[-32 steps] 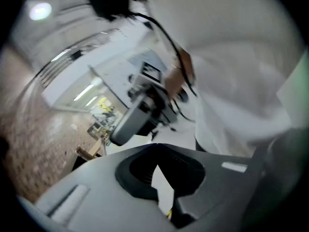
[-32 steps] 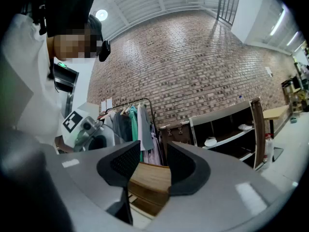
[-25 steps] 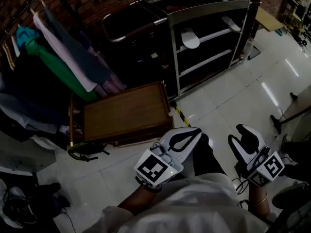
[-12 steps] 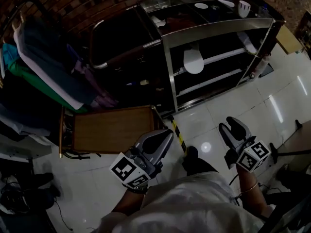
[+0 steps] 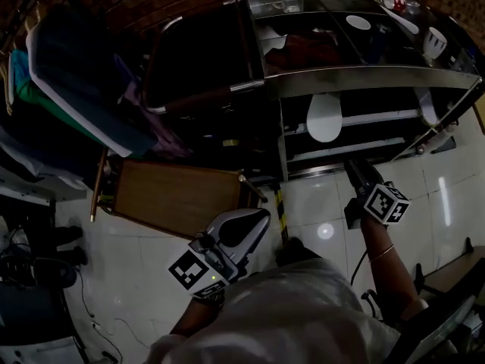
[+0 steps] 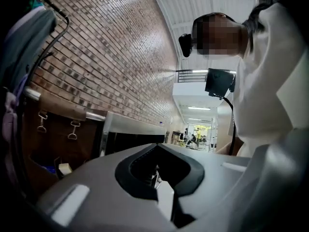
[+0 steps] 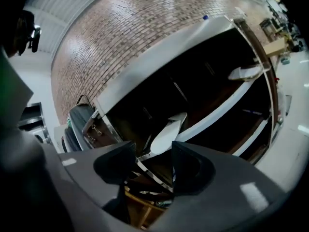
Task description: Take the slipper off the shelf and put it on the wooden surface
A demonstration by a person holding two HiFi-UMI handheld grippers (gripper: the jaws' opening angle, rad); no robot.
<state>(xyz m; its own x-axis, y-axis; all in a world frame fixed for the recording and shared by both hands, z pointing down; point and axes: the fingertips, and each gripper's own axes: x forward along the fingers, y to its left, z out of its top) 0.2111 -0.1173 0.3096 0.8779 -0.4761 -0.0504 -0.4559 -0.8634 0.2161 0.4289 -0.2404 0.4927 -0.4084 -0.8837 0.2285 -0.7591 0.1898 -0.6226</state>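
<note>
Slipper [image 5: 324, 117] partly behind shelf [image 5: 364, 73] rail; right tool [image 7: 153, 149] opening, empty; left tool [image 5: 261, 217] closed.

Glossy tiled floor [image 5: 322, 203] — metal shelf [image 5: 364, 78]

The pale oval slipper [image 5: 324, 117] on the steel shelf unit [image 5: 364, 74] has its far end hidden under the top deck. A second pale slipper [image 5: 426, 105] is half covered by the frame post. The hanging clothes [image 5: 68, 74] are cut off by the left edge of the head view.
</note>
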